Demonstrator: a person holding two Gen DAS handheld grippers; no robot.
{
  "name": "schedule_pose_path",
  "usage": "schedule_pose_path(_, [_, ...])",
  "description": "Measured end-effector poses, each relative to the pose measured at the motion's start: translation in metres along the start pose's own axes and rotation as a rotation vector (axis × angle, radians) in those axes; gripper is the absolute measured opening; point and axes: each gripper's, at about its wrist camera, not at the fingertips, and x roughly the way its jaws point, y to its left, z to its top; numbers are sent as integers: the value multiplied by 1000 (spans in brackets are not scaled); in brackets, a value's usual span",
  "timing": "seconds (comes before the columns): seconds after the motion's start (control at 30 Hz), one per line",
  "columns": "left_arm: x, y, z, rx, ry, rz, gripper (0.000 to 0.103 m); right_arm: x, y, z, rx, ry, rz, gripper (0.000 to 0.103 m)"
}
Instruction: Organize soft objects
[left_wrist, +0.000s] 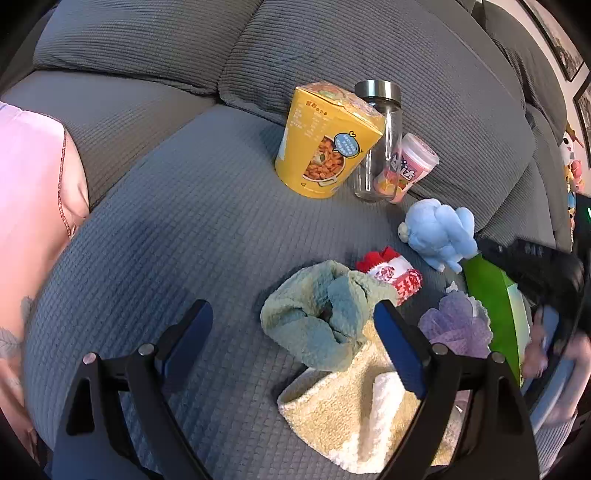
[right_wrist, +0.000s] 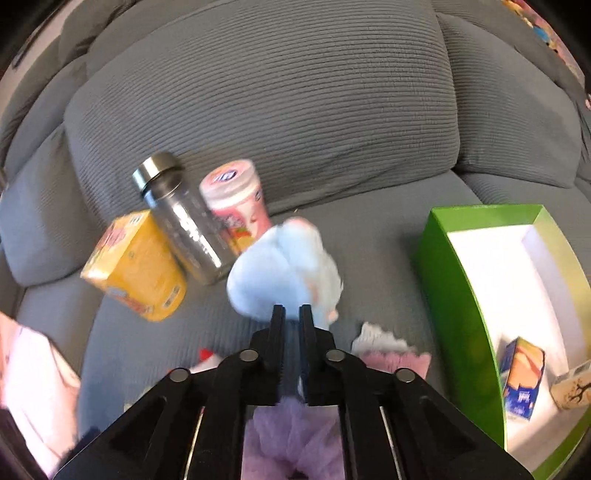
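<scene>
right gripper (right_wrist: 291, 314) – fingers clamped on blue plush toy (right_wrist: 284, 273), left of green box (right_wrist: 454, 280) | left gripper (left_wrist: 291, 317) – fingers spread above green towel (left_wrist: 317, 314) on sofa seat (left_wrist: 166, 221)

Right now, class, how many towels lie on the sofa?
2: a green towel between the left fingers, and a yellow towel just below it. Others may be hidden.

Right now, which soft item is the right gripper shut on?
The blue plush toy. The right gripper has its jaws closed on the toy's lower edge; the green towel, cream towel and purple puff lie ungripped on the sofa.
</scene>
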Motion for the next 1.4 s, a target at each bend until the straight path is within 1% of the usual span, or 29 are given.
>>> schedule_pose_path(0.03, [1,0,0,-2,4,0,88,5,0,6,6,4,-10,34])
schedule_pose_path(0.07, [2,1,1,-6,12,-3,88,11,1,14,14,5,-20,59])
schedule_pose_path(0.1, [2,2,1,-12,16,-10,88,17,1,21,23,-1,-23,74])
schedule_pose_path(0.13, [2,2,1,-18,17,-17,88,23,1,25,32,-13,-26,75])
schedule_pose_path(0.2, [2,2,2,-19,19,-27,88,43,1,34,29,0,-84,75])
schedule_pose_path(0.27, [4,0,2,-7,23,-30,88,61,-2,34,41,34,-85,75])
schedule_pose_path(0.3, [5,-1,2,-6,25,-27,88,68,-4,34,55,45,-63,66])
schedule_pose_path(0.33, [6,-1,3,-5,29,-23,88,72,-7,31,78,34,-4,58])
schedule_pose_path(0.37, [7,-1,2,-4,33,-22,88,75,-11,29,95,29,9,33])
schedule_pose_path(0.4, [9,-1,3,-3,37,-23,88,79,-12,27,80,37,-54,30])
schedule_pose_path(0.43, [10,-1,3,-4,40,-22,88,79,-11,24,69,16,-82,29])
schedule_pose_path(0.53, [11,-2,3,-1,39,-22,88,68,-10,19,46,-23,-38,28])
schedule_pose_path(0.63, [10,-4,4,5,32,-23,88,41,-9,15,59,-55,64,27])
schedule_pose_path(0.73, [7,-3,3,3,28,-28,88,-2,1,6,33,-109,173,27])
schedule_pose_path(0.77, [6,-2,4,1,29,-32,88,-22,7,-2,11,-127,211,27])
schedule_pose_path(0.83, [3,1,4,-10,37,-54,88,-42,16,-15,-13,-139,251,27])
schedule_pose_path(0.9, [0,7,5,-33,44,-86,88,-55,23,-35,-43,-123,286,27])
schedule_pose_path(0.97, [-4,11,7,-50,35,-94,88,-58,29,-57,-59,-99,308,27])
schedule_pose_path(1.03, [-8,14,7,-58,22,-89,88,-52,35,-74,-105,-64,298,27])
schedule_pose_path(1.07, [-8,15,7,-59,20,-90,88,-44,39,-83,-127,-29,276,27])
schedule_pose_path(1.1, [-9,16,7,-60,21,-97,88,-36,44,-93,-139,1,261,27])
schedule_pose_path(1.17, [-9,15,6,-59,32,-116,88,-27,45,-100,-167,51,251,29])
schedule_pose_path(1.23, [-9,11,3,-44,40,-146,88,-31,46,-99,-189,52,268,34])
schedule_pose_path(1.27, [-9,9,3,-33,42,-161,88,-34,44,-98,-191,52,277,41])
schedule_pose_path(1.3, [-8,6,2,-23,48,-178,88,-40,42,-95,-184,53,296,55])
schedule_pose_path(1.33, [-8,4,1,-16,52,-193,88,-47,36,-92,-159,40,333,62])
schedule_pose_path(1.37, [-7,1,0,-8,59,-213,88,-53,33,-87,-141,23,360,73])
schedule_pose_path(1.4, [-5,-3,-3,7,76,-245,88,-59,29,-85,-125,3,383,76])
